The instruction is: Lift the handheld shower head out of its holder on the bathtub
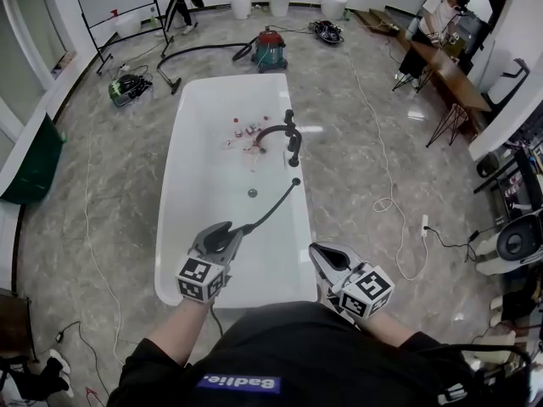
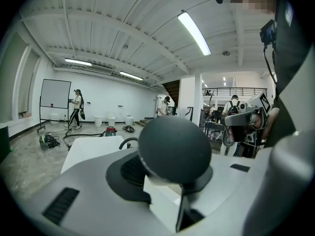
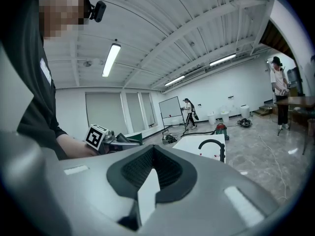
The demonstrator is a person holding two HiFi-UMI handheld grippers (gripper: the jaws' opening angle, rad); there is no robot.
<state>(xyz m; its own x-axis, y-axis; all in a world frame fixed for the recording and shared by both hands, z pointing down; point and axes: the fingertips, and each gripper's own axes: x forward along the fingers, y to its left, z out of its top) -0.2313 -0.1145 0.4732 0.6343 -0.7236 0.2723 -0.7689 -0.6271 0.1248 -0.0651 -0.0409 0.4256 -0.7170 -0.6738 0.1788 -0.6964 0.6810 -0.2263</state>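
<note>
- Head view: left tool (image 1: 222, 236) pinches the shower head (image 1: 270, 210) over the bathtub's (image 1: 195, 142) near end, with the black faucet (image 1: 288, 134) on the right rim just beyond.
- Left gripper view: the shower head's round end (image 2: 174, 149) blocks the view ahead.
- Right gripper view: right tool (image 3: 150, 181) pressed together, empty.

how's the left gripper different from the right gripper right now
Left gripper is clamped on the round black shower head, jaws held apart by it; right gripper grips nothing, jaws together. The shower head's black stem runs out from the left gripper over the bathtub; nothing extends from the right gripper. Shared: both carry marker cubes and point forward at the tub's near end.
</note>
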